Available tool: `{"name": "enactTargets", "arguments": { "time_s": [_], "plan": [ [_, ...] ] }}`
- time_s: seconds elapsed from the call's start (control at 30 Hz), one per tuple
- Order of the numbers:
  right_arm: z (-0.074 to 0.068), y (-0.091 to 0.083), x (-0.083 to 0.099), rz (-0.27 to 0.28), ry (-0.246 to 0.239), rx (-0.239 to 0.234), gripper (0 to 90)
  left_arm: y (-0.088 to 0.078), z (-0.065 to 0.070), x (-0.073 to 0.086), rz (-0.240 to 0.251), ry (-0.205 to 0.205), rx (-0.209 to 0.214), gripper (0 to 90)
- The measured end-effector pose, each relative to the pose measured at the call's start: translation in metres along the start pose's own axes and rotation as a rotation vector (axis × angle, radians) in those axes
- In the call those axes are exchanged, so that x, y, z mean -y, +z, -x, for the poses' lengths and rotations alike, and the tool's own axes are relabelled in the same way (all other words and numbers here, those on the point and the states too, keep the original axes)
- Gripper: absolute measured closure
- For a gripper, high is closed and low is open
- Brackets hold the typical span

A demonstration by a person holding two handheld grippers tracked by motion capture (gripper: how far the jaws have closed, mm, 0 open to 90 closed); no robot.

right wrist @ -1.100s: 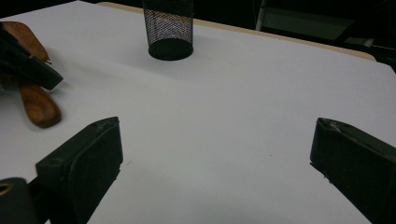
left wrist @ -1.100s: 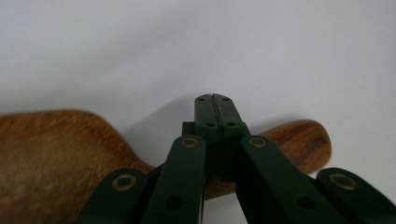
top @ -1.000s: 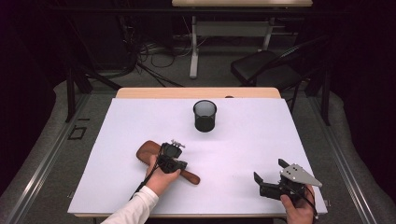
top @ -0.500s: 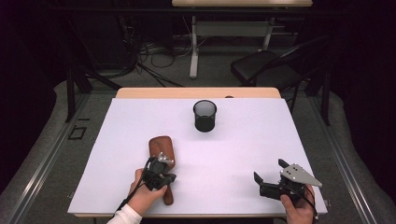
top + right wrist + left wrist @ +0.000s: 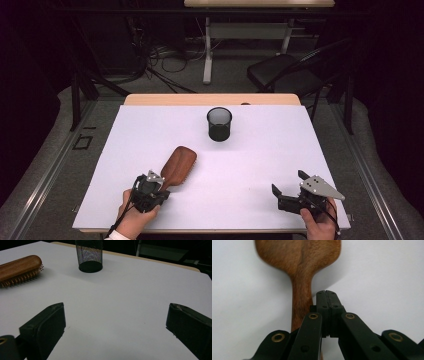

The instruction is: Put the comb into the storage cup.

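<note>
Looking down from the high view, we found the wooden hairbrush [image 5: 177,166] lying bristles-down on the white table [image 5: 260,160], near its 7 o'clock corner, head pointing to 1 o'clock at the mesh cup [image 5: 219,123]. Our left gripper [image 5: 156,184] had its jaws pressed together, empty, just beside the handle. Our right gripper [image 5: 287,184], at 5 o'clock, stood wide apart and held nothing.

Bright white tabletop, dark surroundings, soft shadows, slight close-up blur
</note>
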State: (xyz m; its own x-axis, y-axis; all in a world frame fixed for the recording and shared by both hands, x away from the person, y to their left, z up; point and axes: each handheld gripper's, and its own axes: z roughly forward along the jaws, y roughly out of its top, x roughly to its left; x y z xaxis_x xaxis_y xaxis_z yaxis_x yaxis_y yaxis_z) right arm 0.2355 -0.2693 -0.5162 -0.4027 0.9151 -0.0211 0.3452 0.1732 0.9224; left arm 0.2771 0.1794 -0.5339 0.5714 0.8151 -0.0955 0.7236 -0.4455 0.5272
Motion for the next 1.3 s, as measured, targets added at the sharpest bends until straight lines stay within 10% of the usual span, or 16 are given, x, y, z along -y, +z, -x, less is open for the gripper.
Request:
{"name": "enactTargets", "arguments": {
  "time_s": [0.27,1.0,1.3],
  "plan": [
    [0.000,-0.001,0.000,-0.001,-0.003,-0.001,2.4,-0.005,-0.014,0.009,0.011,-0.030,-0.066,90.0],
    [-0.001,0.001,0.000,-0.001,0.002,-0.003,2.4,-0.010,-0.011,0.009,0.044,-0.027,-0.020,86.6],
    [0.000,0.001,0.000,-0.003,0.001,-0.003,2.4,-0.024,-0.013,0.008,0.094,-0.022,-0.008,70.2]
  ]
}}
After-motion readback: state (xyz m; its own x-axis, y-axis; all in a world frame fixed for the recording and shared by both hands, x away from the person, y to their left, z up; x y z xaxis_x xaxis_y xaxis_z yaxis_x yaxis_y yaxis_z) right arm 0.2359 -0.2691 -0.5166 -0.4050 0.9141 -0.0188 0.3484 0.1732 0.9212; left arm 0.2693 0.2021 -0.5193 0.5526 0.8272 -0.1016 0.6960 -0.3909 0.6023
